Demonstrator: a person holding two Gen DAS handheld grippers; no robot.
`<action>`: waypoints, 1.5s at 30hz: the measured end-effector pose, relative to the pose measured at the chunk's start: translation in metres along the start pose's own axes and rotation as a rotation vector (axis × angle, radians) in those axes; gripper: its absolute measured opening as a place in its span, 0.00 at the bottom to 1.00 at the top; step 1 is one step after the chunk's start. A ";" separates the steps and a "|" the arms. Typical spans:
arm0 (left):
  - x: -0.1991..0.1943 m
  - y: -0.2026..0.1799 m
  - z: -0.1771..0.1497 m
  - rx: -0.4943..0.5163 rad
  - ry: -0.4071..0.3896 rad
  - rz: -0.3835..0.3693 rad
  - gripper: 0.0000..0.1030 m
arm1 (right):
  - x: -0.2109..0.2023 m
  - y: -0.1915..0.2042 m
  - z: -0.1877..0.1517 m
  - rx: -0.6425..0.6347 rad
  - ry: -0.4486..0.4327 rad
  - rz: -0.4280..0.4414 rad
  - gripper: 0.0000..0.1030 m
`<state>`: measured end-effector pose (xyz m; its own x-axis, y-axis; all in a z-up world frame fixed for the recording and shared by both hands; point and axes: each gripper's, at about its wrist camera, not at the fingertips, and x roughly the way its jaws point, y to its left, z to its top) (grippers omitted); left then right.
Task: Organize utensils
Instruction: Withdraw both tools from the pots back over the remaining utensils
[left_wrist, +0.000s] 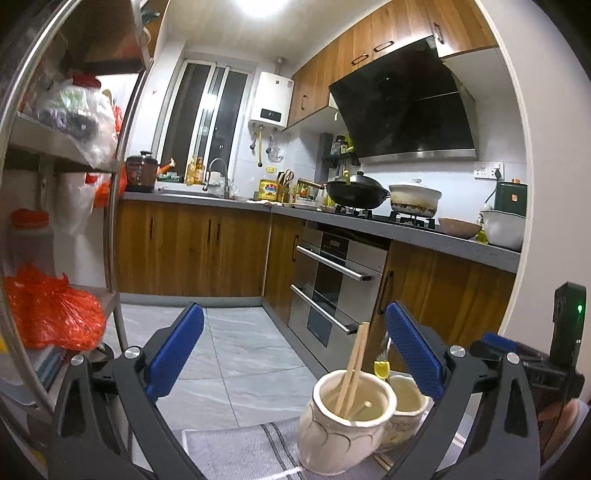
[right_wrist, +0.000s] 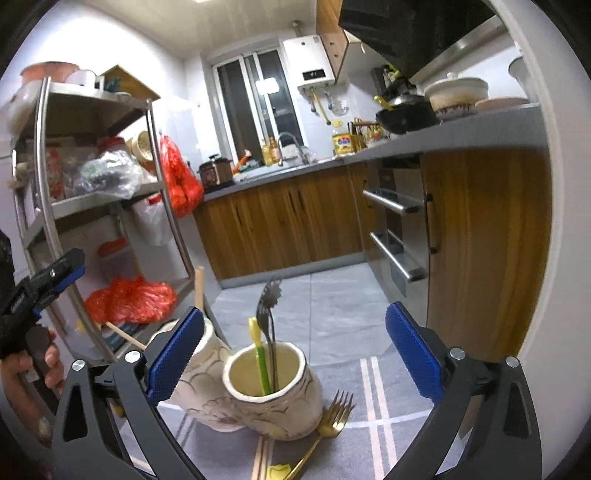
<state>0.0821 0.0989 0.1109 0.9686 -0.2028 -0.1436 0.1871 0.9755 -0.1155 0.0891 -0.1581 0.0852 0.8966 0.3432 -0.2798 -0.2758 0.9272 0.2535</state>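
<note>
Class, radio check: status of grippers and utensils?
Left gripper and right gripper open, empty. Chopsticks in holder. Gold fork lies loose beside it.

Each gripper, the left gripper (left_wrist: 294, 354) and the right gripper (right_wrist: 294, 356), has a black angular frame with triangular cut-outs and silver round screws at its joints. The fingers (left_wrist: 413, 350) carry blue pads with fine dimpled texture. At 3 o'clock in the left view a black module shows a small green light (left_wrist: 579, 307). At 9 o'clock in the right view a bare-skinned hand (right_wrist: 35, 373) shows
</note>
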 end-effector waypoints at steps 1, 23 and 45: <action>-0.004 -0.002 0.002 0.008 0.000 0.006 0.94 | -0.004 0.000 0.001 -0.003 -0.007 -0.001 0.95; -0.065 -0.050 -0.029 0.051 0.090 -0.002 0.94 | -0.055 -0.002 -0.023 -0.044 -0.001 -0.027 0.95; -0.042 -0.066 -0.107 0.110 0.333 0.045 0.94 | -0.029 -0.024 -0.069 -0.103 0.242 -0.133 0.95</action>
<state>0.0119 0.0342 0.0195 0.8730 -0.1582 -0.4613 0.1793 0.9838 0.0020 0.0454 -0.1796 0.0235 0.8217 0.2321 -0.5205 -0.2064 0.9725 0.1078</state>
